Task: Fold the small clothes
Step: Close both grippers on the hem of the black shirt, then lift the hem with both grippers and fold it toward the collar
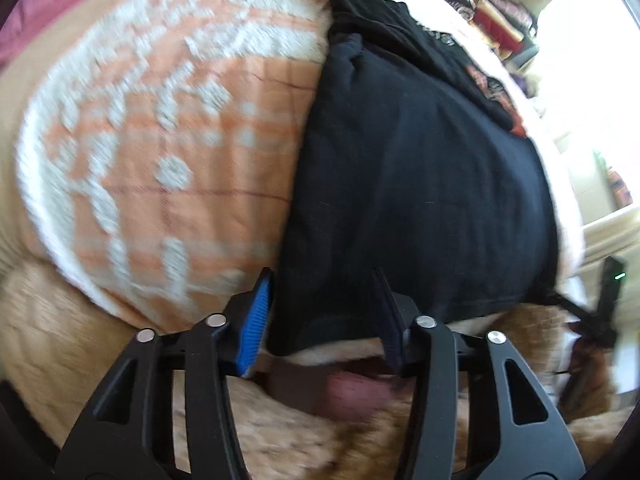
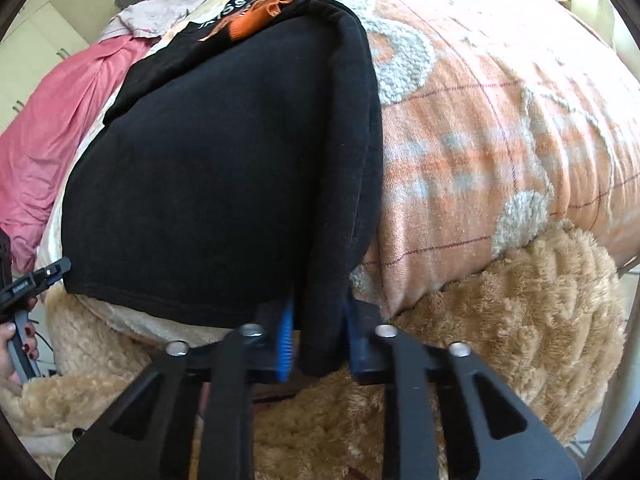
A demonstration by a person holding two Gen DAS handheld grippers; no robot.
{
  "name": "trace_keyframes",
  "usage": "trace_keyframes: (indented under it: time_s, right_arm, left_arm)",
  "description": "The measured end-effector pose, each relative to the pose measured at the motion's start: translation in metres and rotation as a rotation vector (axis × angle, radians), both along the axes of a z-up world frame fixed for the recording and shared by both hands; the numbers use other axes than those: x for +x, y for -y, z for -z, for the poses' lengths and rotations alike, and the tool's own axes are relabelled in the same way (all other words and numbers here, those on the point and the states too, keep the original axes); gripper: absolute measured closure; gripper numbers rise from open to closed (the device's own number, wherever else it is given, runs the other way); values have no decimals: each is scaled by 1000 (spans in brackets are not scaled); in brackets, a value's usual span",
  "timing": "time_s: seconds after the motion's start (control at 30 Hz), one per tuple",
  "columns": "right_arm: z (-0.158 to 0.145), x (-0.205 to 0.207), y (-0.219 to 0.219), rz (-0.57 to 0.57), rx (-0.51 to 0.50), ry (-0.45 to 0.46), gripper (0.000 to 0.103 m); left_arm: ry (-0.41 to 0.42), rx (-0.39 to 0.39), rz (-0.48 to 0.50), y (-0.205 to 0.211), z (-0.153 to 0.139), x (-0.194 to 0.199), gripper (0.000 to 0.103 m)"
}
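The black garment (image 2: 224, 168) lies flat on the orange-and-white bedspread (image 2: 500, 120), filling the centre of both wrist views, its hem at the bottom edge nearest the tools. It looks already folded in from the sides, so the step in hand is prob. taking the two hem corners and carrying them up toward the collar end.

Right gripper (image 2: 318, 340), bottom centre of its view: jaws closed down tight on the hem corner, a thick fold of black cloth pinched between the blue pads (image 2: 285, 340). Grip looks solid.

Left gripper (image 1: 324, 320), bottom centre of its view: jaws part-way closed, straddling the other hem corner. Cloth sits between them, but the left blue pad (image 1: 254, 320) shows a gap to the fabric, so it isn't pinching yet.

To do it well: finish closing the left side on all layers before lifting, w/ both corners at equal depth. Then lift both together, keep the hem taut btwn the tools, and lay it square to the top edge. Uneven lift would prob. skew the fold or let the tucked sides slip out.

Writing: white letters on the garment, upper left of the right view near the orange print (image 2: 256, 16), read roughly "…159"; too partial to make out. In the left view the print is blurred.

A hand (image 2: 16, 344) holding the left tool shows at lower left of the right view.
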State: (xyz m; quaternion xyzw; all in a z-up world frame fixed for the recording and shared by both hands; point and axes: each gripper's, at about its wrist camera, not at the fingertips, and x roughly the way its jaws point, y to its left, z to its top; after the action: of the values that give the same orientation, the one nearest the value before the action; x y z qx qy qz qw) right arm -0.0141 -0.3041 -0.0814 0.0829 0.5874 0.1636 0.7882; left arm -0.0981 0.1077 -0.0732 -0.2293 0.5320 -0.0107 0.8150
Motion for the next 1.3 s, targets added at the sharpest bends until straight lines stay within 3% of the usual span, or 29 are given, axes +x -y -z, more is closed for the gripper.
trace_keyframes:
  time_s: [0.17,0.27,0.4,0.83,1.3]
  right_arm:
    - [-16,-3,12,-13,48,28,94]
    - [-30,-3,22,-4,92,59,95]
    - [-45,2,29,11,148,93,95]
    - [-79,22,28,39,241,212,95]
    - [-119,66,29,107,298,385,95]
  left_arm:
    - [-15,9,-2,2,6,2,64]
    - [-21,31,3,3,5,4,89]
    - [-11,11,-1,-3,-1,3,97]
    - [157,-8,-11,-10,-61,2,98]
    - [332,22,-38,-23,-109,50,100]
